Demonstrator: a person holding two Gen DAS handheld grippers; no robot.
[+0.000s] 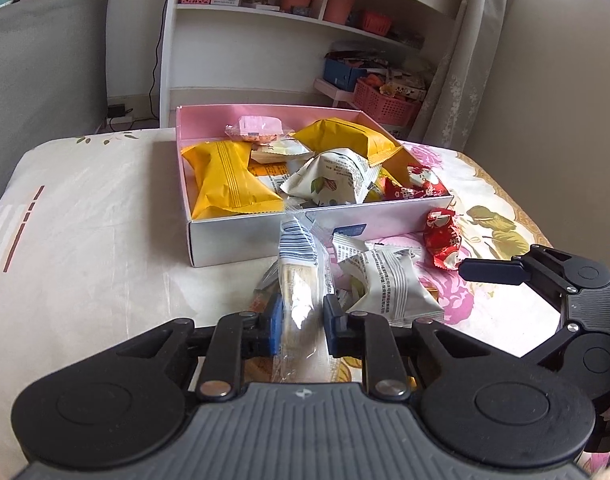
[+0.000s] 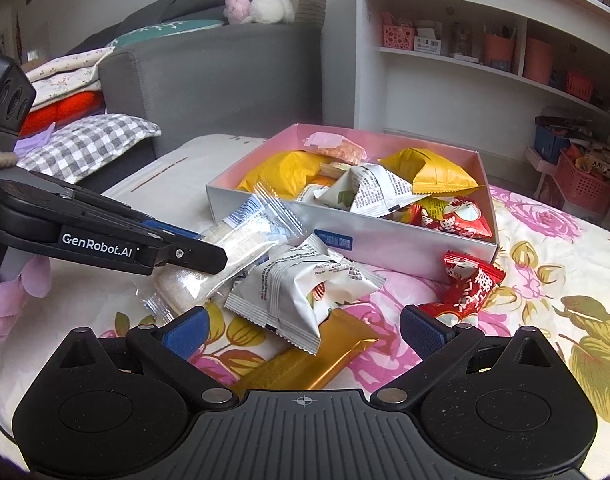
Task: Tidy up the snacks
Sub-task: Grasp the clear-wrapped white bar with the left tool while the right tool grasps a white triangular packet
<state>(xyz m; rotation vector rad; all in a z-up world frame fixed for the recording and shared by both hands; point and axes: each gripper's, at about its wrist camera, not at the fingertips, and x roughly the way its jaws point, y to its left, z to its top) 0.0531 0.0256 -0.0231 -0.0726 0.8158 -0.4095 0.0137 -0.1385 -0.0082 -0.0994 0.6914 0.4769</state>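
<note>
Left gripper (image 1: 301,322) clamped on clear-wrapped wafer pack (image 1: 301,276), tilted toward pink box (image 1: 265,236) at table's (image 1: 85,220) middle, likely destined there. Right gripper (image 2: 303,330), jaws apart, hovers over white packet (image 2: 301,288) near box's front wall.

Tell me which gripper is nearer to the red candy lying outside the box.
Right. The right gripper is open, with one of its fingers just short of the red candy. The left gripper is shut on the clear-wrapped snack, farther off beyond the white packet.

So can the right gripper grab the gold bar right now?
Probably yes. The right gripper is open and the gold bar lies just ahead between its fingers. The white packet rests on the bar's far end, but the near end looks free.
</note>
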